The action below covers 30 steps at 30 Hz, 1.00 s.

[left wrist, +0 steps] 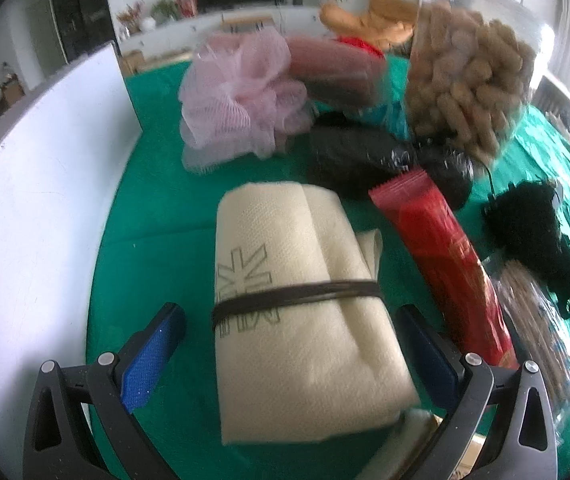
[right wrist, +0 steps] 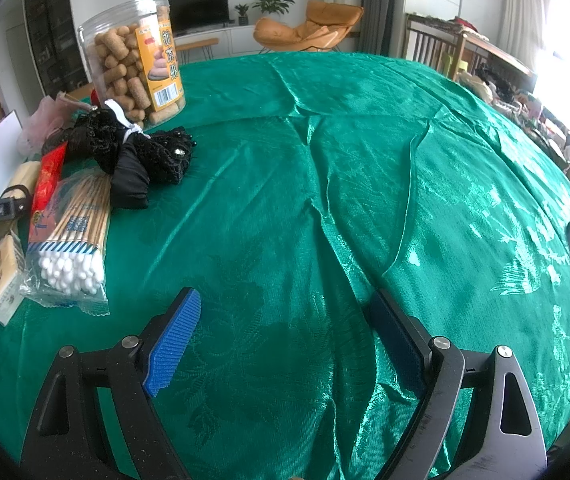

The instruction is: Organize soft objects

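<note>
Two grippers are in use, both spread wide and holding nothing. My left gripper [left wrist: 289,344] straddles the banded cream cloth bundle [left wrist: 297,304], which lies on the green bench [right wrist: 325,160] close to the white board [left wrist: 37,200] at the bench's left edge. My right gripper [right wrist: 285,336] hovers over bare cover, well apart from the clutter. Risk: the red packet [left wrist: 445,264] lies just beside my left gripper's right finger; closing could pinch it too. The soft bundle may also compress and slip free.
</note>
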Each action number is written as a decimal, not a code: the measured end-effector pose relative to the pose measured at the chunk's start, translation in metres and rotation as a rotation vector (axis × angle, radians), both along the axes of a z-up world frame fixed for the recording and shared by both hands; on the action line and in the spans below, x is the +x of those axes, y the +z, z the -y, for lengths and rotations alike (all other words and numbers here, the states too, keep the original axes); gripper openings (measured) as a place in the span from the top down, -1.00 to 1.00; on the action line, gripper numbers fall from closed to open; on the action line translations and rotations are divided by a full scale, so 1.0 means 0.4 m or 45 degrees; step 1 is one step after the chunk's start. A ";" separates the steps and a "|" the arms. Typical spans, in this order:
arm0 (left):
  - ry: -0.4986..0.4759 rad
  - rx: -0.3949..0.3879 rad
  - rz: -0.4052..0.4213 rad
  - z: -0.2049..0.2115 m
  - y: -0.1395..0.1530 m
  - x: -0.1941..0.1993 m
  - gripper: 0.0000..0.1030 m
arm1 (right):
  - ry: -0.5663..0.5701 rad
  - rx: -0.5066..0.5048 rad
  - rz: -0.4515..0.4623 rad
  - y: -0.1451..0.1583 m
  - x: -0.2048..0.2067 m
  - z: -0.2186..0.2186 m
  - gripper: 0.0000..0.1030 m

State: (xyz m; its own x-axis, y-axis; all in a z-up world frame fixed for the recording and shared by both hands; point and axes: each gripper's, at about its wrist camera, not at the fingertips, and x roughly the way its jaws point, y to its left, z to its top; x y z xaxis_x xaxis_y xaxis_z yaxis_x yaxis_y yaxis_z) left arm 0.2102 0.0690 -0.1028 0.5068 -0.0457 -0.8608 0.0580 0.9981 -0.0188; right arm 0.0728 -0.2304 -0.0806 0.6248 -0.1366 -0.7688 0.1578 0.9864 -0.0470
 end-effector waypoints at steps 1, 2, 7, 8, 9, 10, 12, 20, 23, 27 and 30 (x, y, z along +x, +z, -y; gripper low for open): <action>-0.001 0.011 -0.026 0.001 0.000 0.003 -1.00 | 0.001 0.000 0.000 0.000 0.000 0.000 -0.72; -0.002 0.012 -0.056 0.000 0.002 0.006 -1.00 | 0.006 0.002 -0.002 0.000 0.001 0.000 -0.73; 0.020 -0.003 -0.057 -0.025 0.027 -0.006 -0.92 | 0.125 0.097 0.029 0.062 0.053 0.009 -0.71; 0.013 -0.019 -0.021 -0.031 0.036 -0.016 -0.69 | 0.149 0.097 0.050 0.084 0.076 0.002 -0.71; 0.003 -0.039 0.011 -0.038 0.046 -0.027 -0.48 | 0.198 0.096 0.056 0.109 0.115 -0.016 -0.71; 0.002 -0.044 0.023 -0.042 0.051 -0.033 -0.26 | 0.248 0.103 0.046 0.122 0.145 -0.033 -0.71; -0.001 -0.058 0.062 -0.048 0.065 -0.047 -0.23 | 0.393 0.129 -0.035 0.131 0.228 -0.092 -0.65; -0.027 -0.188 0.164 -0.048 0.155 -0.099 -0.13 | 0.478 0.006 -0.232 0.067 0.401 -0.230 0.44; -0.013 -0.244 0.218 -0.054 0.195 -0.151 -0.13 | 0.399 0.038 -0.143 0.125 0.372 -0.201 0.48; -0.007 -0.316 0.268 -0.057 0.242 -0.189 -0.13 | 0.327 0.067 -0.051 0.221 0.330 -0.177 0.48; -0.014 -0.365 0.308 -0.068 0.302 -0.228 -0.13 | 0.289 0.088 0.002 0.294 0.315 -0.177 0.48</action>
State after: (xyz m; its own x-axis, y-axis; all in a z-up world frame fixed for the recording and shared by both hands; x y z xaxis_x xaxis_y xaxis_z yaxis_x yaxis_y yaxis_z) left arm 0.1191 0.0961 0.0181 0.6923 -0.2738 -0.6676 0.1053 0.9536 -0.2819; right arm 0.1987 -0.1597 0.0371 0.6345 0.0607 -0.7705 -0.0687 0.9974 0.0219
